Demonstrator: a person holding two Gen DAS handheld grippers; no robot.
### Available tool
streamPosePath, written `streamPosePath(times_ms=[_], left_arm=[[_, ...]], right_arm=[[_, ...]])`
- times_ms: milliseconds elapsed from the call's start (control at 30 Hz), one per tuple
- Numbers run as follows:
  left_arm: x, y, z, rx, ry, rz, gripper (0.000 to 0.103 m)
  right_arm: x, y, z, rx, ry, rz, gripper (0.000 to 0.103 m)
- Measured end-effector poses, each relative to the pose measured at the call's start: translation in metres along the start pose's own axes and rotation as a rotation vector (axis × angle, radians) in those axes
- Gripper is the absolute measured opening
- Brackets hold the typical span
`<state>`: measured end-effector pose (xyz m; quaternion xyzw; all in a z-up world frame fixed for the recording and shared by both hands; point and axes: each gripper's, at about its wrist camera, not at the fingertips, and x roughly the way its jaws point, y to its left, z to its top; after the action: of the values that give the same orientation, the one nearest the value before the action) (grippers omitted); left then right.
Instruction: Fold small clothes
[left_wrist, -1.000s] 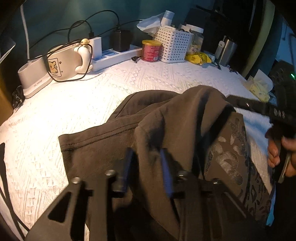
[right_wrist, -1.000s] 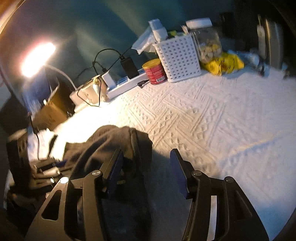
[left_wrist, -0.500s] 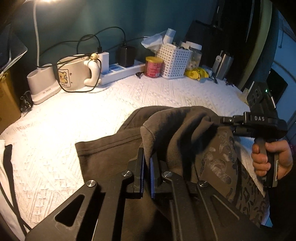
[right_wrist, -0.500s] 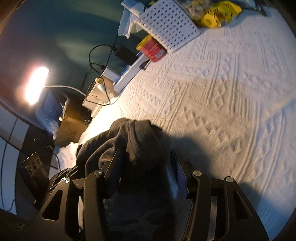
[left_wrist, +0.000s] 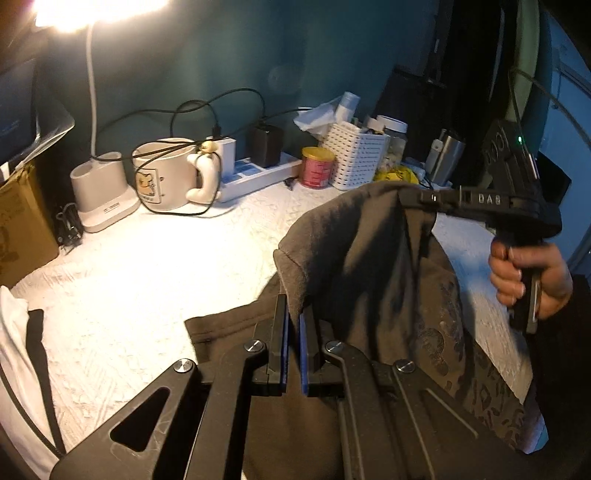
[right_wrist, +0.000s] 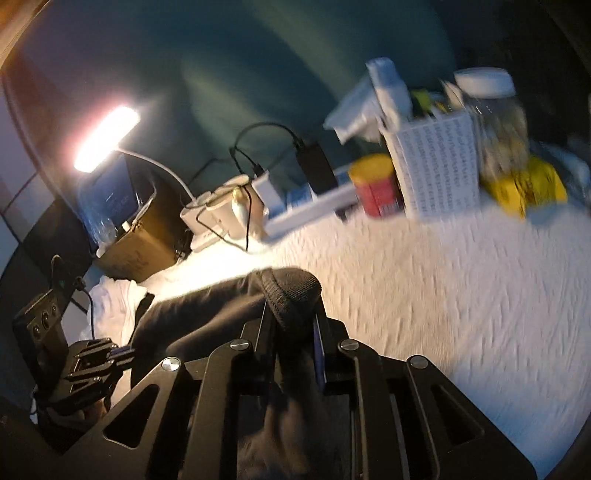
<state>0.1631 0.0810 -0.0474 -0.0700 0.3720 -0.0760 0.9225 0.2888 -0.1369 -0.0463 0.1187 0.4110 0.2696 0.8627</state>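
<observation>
The left gripper (left_wrist: 292, 325) is clamping its fingers (left_wrist: 279, 332) together on an edge of the dark brown garment (left_wrist: 354, 266), with only a thin strip of cloth showing between the blue pads. The right gripper (right_wrist: 291, 325) is pinching another bunched edge of the same garment (right_wrist: 207, 314), the fold bulging up between its fingers (right_wrist: 318, 343) and hiding their tips; in the left wrist view that gripper (left_wrist: 410, 201) is gripping the cloth's top corner, held by the person's right hand (left_wrist: 532, 273). The garment is hanging lifted between the two grippers, its lower part lying on the white textured surface (left_wrist: 147, 266); a patterned section (left_wrist: 454, 332) is showing at the right, and the bottom is cut off behind the gripper frame. A white garment with a black stripe (left_wrist: 22, 362) is lying at the left edge, only partly in view. Along the back are standing a cream mug (left_wrist: 166, 177), a red tin (left_wrist: 317, 171) and a white basket (left_wrist: 356, 157). The right wrist view is blurred, so small items behind the basket (right_wrist: 439, 170) are hard to make out.
</observation>
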Motion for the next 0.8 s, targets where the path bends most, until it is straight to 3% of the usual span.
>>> streamPosePath(times_ms=[167, 200, 300, 333, 467, 600, 700, 800], left_arm=[[0.010, 0.013, -0.010, -0.030, 0.045, 0.029, 0.003], [0.014, 0.017, -0.013, -0.040, 0.062, 0.039, 0.003], [0.021, 0.030, -0.023, -0.082, 0.094, 0.050, 0.003], [0.023, 0.033, -0.026, -0.096, 0.105, 0.053, 0.003], [0.020, 0.040, -0.030, -0.122, 0.115, 0.033, 0.003], [0.020, 0.042, -0.024, -0.137, 0.128, 0.001, 0.004], [0.021, 0.041, -0.020, -0.131, 0.127, 0.002, 0.004], [0.025, 0.037, -0.020, -0.116, 0.134, 0.011, 0.004]], right_arm=[[0.040, 0.004, 0.000, -0.077, 0.095, -0.029, 0.018], [0.045, 0.006, -0.001, -0.090, 0.111, -0.033, 0.022], [0.049, 0.006, -0.004, -0.118, 0.103, -0.106, 0.046], [0.047, 0.004, -0.004, -0.113, 0.099, -0.118, 0.049], [0.027, -0.012, -0.004, -0.054, 0.079, -0.135, 0.049], [0.025, -0.042, -0.014, 0.099, 0.112, -0.100, 0.049], [0.034, -0.050, -0.026, 0.177, 0.167, -0.035, 0.049], [0.044, -0.045, -0.032, 0.176, 0.204, 0.026, 0.049]])
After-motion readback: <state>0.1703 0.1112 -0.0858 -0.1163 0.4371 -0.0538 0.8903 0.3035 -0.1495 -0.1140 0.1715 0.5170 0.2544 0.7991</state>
